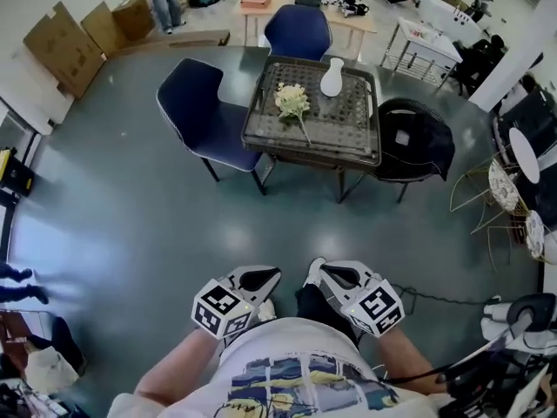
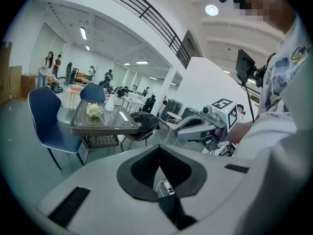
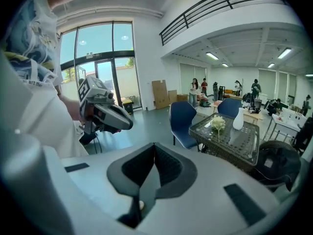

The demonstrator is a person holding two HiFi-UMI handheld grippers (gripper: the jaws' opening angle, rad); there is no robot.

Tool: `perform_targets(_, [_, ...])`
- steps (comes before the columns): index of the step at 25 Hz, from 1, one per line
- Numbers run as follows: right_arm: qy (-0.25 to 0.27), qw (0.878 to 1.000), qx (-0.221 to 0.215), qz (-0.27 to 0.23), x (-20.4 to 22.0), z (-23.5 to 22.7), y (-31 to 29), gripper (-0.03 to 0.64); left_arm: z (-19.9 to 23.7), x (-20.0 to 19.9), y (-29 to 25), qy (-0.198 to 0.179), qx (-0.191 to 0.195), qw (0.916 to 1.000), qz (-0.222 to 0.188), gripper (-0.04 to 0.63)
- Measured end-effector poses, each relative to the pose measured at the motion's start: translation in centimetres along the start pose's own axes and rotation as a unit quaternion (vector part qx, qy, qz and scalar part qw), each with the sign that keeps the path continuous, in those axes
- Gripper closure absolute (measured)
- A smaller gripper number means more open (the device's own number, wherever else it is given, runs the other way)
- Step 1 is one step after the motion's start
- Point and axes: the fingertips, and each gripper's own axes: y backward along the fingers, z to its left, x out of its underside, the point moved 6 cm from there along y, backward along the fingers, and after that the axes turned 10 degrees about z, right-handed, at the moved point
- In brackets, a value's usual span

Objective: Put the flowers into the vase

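A bunch of white flowers (image 1: 293, 101) lies on a glass-topped wicker table (image 1: 361, 151) far ahead of me. A white vase (image 1: 332, 78) stands upright just to their right. My left gripper (image 1: 264, 277) and right gripper (image 1: 316, 271) are held close to my body, side by side, well short of the table. Both are shut and hold nothing. In the left gripper view the shut left gripper (image 2: 159, 148) points toward the flowers (image 2: 94, 110) and vase (image 2: 110, 104). In the right gripper view the shut right gripper (image 3: 154, 145) faces the flowers (image 3: 218, 124) and vase (image 3: 238, 119).
Two blue chairs (image 1: 202, 111) (image 1: 298, 31) stand at the table's left and far side, and a black chair (image 1: 416, 138) at its right. Grey floor lies between me and the table. Cardboard boxes (image 1: 65, 37) lean on the left wall. White wire furniture (image 1: 513, 190) stands at the right.
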Motion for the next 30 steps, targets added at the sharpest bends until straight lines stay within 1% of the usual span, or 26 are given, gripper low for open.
perform_targets(4, [-0.007,1.000,-0.016,-0.012,-0.5,-4.5,0.0,0.606,1.0,-3.2,-2.8,0.011,-0.007,0.9999,0.002,0.586])
perform_targets(7, [-0.003,0.999,-0.023,-0.030,-1.2,-8.7,0.6,0.606,1.8,-6.7,-5.9,0.011,-0.005,0.9999,0.012,0.586])
perform_targets(10, [-0.007,0.999,-0.024,-0.043,-1.0,-13.2,1.3,0.604,2.8,-10.4,-9.2,0.009,-0.010,0.9997,0.020,0.586])
perform_targets(13, [-0.016,0.999,-0.017,-0.047,0.3,-17.3,2.6,0.603,3.3,-13.5,-12.9,0.001,-0.025,0.9993,0.027,0.584])
perform_targets(16, [-0.022,0.998,0.002,-0.055,1.8,-21.2,4.5,0.603,3.7,-16.0,-16.6,-0.014,-0.035,0.9985,0.040,0.584])
perform_targets(20, [-0.055,0.995,0.026,-0.073,3.7,-24.9,6.2,0.586,4.9,-18.9,-19.7,-0.028,-0.052,0.9962,0.064,0.584])
perform_targets(23, [-0.084,0.992,0.042,-0.083,4.8,-26.8,6.9,0.560,7.1,-21.0,-21.6,-0.028,-0.062,0.9949,0.075,0.581])
perform_targets(26, [-0.111,0.989,0.052,-0.078,5.6,-28.0,7.0,0.529,10.2,-22.7,-23.3,-0.010,-0.060,0.9950,0.079,0.526])
perform_targets(27, [-0.117,0.989,0.055,-0.073,5.8,-28.4,7.1,0.526,11.3,-23.3,-23.8,-0.006,-0.060,0.9951,0.079,0.504])
perform_targets(30, [-0.125,0.988,0.073,-0.058,5.7,-30.6,6.9,0.526,15.9,-25.4,-25.6,0.010,-0.072,0.9950,0.069,0.472])
